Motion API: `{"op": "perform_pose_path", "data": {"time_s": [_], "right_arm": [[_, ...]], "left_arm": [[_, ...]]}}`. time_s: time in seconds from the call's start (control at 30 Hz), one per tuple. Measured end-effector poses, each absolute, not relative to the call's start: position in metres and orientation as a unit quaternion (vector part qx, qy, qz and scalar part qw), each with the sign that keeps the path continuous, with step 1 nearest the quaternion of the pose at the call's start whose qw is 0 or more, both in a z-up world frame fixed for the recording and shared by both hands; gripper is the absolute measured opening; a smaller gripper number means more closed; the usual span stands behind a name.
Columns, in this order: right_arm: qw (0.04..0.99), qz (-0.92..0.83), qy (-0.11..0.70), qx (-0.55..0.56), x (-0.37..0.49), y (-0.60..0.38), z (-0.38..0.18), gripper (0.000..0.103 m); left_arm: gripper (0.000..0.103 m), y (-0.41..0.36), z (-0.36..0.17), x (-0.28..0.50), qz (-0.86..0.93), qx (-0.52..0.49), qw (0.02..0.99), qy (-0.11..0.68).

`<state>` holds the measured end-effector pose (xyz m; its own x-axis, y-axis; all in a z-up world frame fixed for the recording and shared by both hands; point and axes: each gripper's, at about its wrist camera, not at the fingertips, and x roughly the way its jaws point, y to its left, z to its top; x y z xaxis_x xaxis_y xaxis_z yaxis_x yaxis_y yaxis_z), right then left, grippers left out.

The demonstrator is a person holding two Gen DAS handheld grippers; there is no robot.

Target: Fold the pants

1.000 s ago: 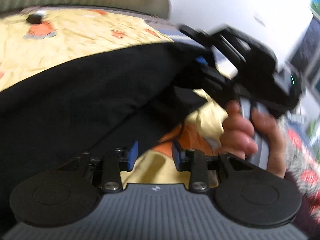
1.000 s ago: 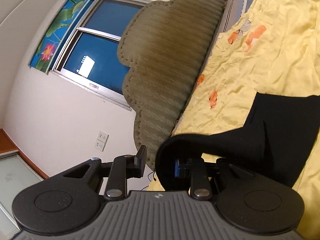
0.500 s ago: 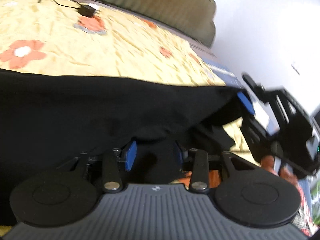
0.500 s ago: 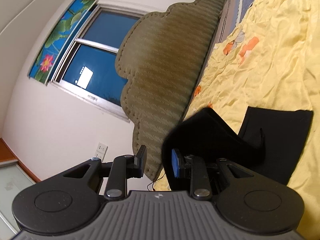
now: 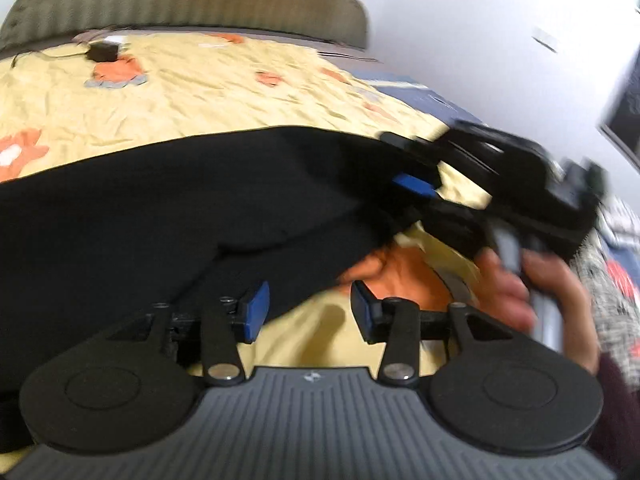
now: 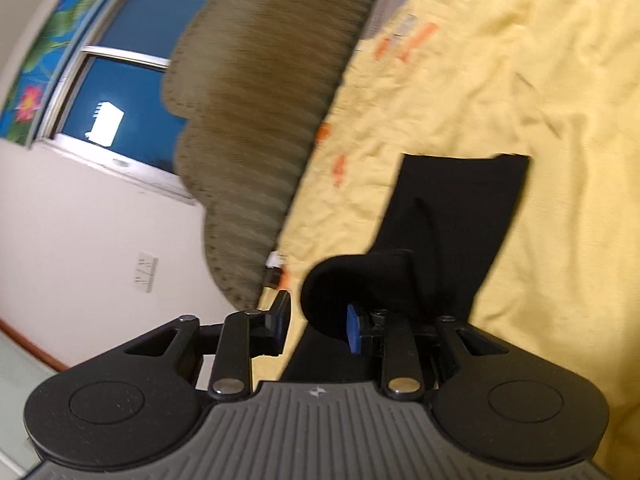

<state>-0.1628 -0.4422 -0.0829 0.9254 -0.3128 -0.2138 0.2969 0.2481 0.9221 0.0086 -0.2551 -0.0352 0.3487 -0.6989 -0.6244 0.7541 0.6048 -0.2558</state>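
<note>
**Left hand-held gripper drawn back off the pants; fold carried lower by the right**

Since half a second ago, the left hand-held gripper (image 5: 306, 310) has been pulled back, so that yellow bed sheet (image 5: 224, 96) is now seen between its blue pads (image 5: 256, 307), where black cloth lay before. Its jaws are spread wide and nothing is held between them. In the right wrist view the headboard (image 6: 264, 92) and window (image 6: 120, 92) are blurred, and the raised fold of cloth is seen lower and smaller than before.

The right hand-held gripper (image 6: 316, 326) is seen with its jaws apart; a rounded fold of the pants (image 6: 452, 220) is draped over its right finger, against the blue pad (image 6: 354, 330), while the left finger stands clear of the cloth. In the left wrist view the same tool (image 5: 500, 176), gripped by the person's hand (image 5: 520, 280), is found at the far right edge of the pants (image 5: 168, 216).

The pants are black and plain. Seen from the left, they are spread across the bed just ahead of and to the left of the open fingers, with an upper layer lying over a lower one. Seen from the right, a flat rectangular leg is stretched away over the wrinkled sheet, its far hem cut square.
</note>
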Motion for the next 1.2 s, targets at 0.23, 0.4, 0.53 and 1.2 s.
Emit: {"op": "perform_pose_path", "data": {"time_s": [0.23,0.4,0.53,1.2], "right_arm": [[0.746,-0.206,-0.050,0.631,-0.158,-0.461,-0.091,0.082],[0.769,-0.216,-0.075,0.597,-0.163,-0.470,-0.085,0.037],[0.819,-0.302,-0.110,0.475,-0.202,-0.434,-0.050,0.033],[0.891,-0.262,0.095,0.358,-0.156,-0.367,-0.033,0.080]], "left_arm": [[0.041,-0.216,-0.022,0.006,-0.404,0.076,0.855,0.315],[0.042,-0.190,-0.007,0.018,-0.396,0.038,0.859,0.321],[0.050,-0.169,0.002,0.017,-0.354,0.088,0.892,0.268],[0.059,-0.119,-0.025,0.018,-0.308,0.175,0.892,0.282]]}}
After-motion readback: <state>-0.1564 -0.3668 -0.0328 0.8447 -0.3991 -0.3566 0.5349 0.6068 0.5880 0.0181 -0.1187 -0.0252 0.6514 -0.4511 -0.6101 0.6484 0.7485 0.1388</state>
